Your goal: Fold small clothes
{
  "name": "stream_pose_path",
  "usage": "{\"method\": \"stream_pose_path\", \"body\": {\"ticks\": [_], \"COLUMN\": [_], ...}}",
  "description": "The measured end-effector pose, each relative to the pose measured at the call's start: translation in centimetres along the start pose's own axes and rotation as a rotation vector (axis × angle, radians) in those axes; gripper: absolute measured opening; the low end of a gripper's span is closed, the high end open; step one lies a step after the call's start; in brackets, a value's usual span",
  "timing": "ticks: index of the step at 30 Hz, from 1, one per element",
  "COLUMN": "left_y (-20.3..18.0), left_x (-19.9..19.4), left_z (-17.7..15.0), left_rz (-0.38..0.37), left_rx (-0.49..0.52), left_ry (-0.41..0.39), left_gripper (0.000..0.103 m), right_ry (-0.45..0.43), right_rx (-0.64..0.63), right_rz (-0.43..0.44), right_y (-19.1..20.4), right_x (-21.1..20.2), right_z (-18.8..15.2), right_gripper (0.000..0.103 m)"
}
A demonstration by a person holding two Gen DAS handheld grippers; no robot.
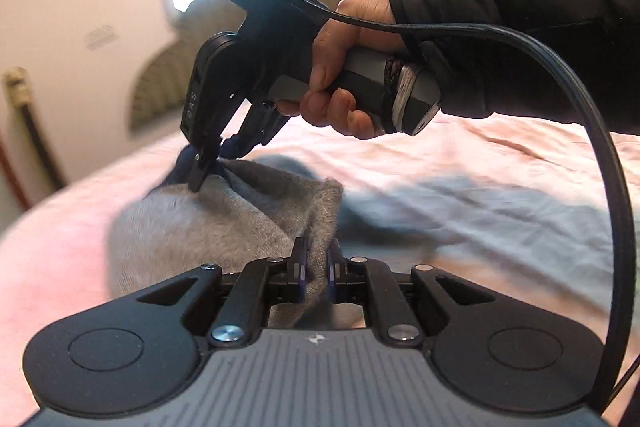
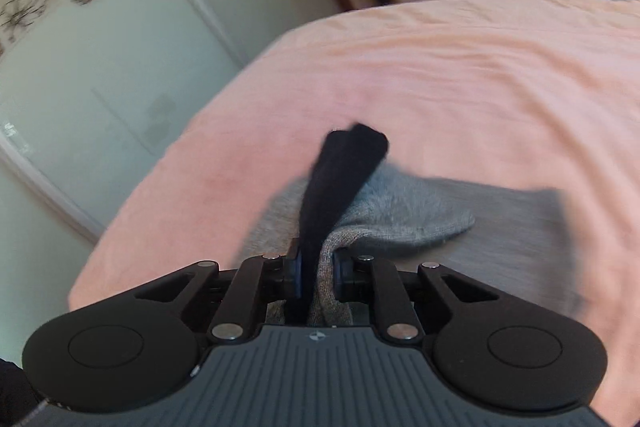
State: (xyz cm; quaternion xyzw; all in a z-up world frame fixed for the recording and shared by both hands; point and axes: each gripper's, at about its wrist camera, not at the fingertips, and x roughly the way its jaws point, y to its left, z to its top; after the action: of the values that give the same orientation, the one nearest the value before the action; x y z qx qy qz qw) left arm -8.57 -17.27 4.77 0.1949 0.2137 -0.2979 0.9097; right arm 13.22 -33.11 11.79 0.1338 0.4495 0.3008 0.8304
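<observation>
A small grey knitted garment (image 1: pixel 224 227) with a dark navy band lies on a pink bedspread (image 1: pixel 460 155). My left gripper (image 1: pixel 316 259) is shut on a near edge of the grey cloth. My right gripper (image 1: pixel 210 167), held by a hand in a black sleeve, pinches the far end where the navy band bunches up. In the right wrist view the right gripper (image 2: pixel 316 267) is shut on the navy band (image 2: pixel 340 179) together with the grey fabric (image 2: pixel 400 215), and the cloth stretches away to the right.
A black cable (image 1: pixel 580 115) loops from the right gripper down the right side. A headboard (image 1: pixel 192 39) stands against the far wall beneath a bright window. A glass-fronted wardrobe (image 2: pixel 100 67) stands past the bed's edge (image 2: pixel 168 163).
</observation>
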Motion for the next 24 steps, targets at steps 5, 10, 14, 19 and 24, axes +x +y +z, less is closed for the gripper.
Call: {"method": "stream_pose_path", "body": {"ticks": [5, 10, 14, 19, 24], "left_y": [-1.1, -0.4, -1.7, -2.2, -2.1], "left_x": [1.9, 1.8, 2.4, 1.9, 1.9], "left_z": [-0.1, 0.1, 0.5, 0.6, 0.1], "left_rz": [-0.049, -0.068, -0.045, -0.097, -0.135], "left_rx": [-0.008, -0.03, -0.007, 0.003, -0.012], "left_ry": [0.056, 0.069, 0.073, 0.061, 0.054], "left_gripper": [0.009, 0.009, 0.009, 0.009, 0.009], "right_ry": [-0.019, -0.073, -0.068, -0.088, -0.097], "right_rx": [0.124, 0.184, 0.214, 0.133, 0.238], "right_rz": [-0.007, 0.056, 0.042, 0.042, -0.007], "right_y": [-5.1, -6.0, -6.0, -4.6, -8.5], "right_x": [0.3, 0.9, 2.5, 0.2, -0.3], "right_z": [-2.8, -2.3, -1.0, -1.2, -3.5], "right_gripper": [0.019, 0.05, 0.043, 0.018, 0.019]}}
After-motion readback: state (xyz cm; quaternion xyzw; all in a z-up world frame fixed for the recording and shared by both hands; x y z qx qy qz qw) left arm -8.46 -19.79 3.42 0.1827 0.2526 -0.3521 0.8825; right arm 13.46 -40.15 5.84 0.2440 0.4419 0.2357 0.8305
